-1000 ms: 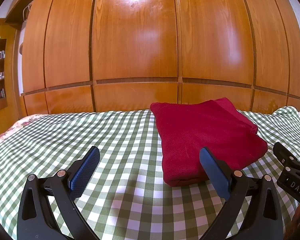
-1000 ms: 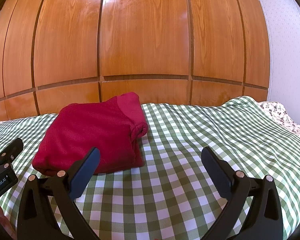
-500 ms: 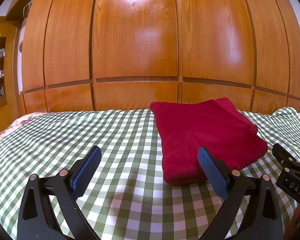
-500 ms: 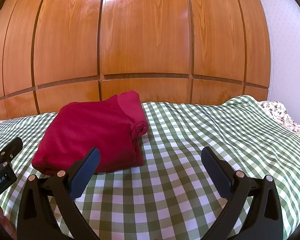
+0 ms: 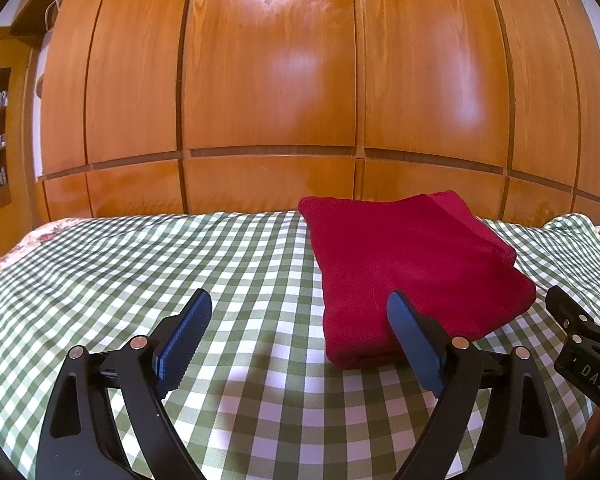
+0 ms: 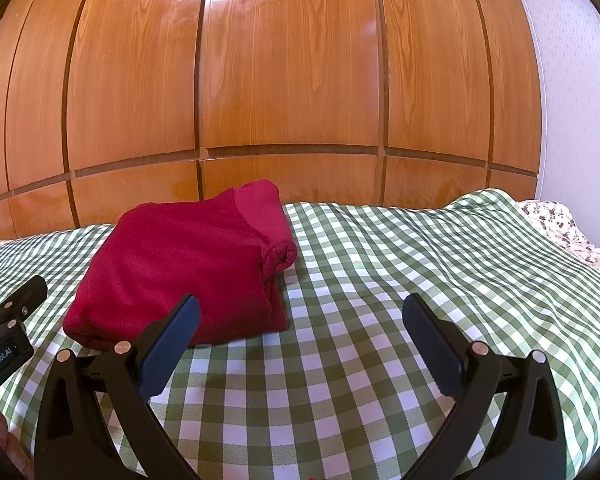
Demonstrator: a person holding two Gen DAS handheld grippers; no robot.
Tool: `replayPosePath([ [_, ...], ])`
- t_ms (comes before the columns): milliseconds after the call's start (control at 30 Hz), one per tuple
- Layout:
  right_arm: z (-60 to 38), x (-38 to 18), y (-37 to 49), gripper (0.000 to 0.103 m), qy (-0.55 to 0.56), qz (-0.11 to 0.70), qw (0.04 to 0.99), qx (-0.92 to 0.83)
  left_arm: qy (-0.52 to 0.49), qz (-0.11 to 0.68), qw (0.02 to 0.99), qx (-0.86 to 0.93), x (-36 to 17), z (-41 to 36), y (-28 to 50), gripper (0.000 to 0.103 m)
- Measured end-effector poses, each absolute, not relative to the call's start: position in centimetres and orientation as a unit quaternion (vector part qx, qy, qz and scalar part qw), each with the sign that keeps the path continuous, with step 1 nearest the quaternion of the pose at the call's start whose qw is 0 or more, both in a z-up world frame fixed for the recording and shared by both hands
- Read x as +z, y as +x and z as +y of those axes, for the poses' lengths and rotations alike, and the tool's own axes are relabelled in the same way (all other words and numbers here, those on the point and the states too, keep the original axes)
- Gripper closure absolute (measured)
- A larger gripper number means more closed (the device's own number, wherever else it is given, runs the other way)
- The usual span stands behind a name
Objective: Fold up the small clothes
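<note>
- A red garment (image 5: 412, 272) lies folded in a neat block on the checked bedspread (image 5: 140, 264), ahead of both sets of fingers and touching neither.
- The left gripper (image 5: 300, 320) holds nothing; its jaws have narrowed slightly from a second ago and are closing on air.
- The right gripper (image 6: 300, 324) is spread wide and empty.
- The fold looks finished.
</note>
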State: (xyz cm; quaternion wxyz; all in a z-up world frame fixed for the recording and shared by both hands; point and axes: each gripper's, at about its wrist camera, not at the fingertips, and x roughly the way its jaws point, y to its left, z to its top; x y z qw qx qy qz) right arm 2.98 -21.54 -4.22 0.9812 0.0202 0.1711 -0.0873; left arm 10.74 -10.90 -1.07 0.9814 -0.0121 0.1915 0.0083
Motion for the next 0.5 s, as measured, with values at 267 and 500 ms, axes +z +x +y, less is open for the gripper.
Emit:
replayPosePath([
  [267,-21.57,-4.19,3.04,0.002,0.019,0.172,0.981,-0.087,-0.012,0.197,0.98,0.005,-1.11,-10.92,10.84,0.013],
  [500,-21.77,-4.56,3.03,0.002,0.027,0.181,0.98,-0.084,-0.019,0.213,0.977,0.0,-1.23,-10.61,11.31,0.008],
])
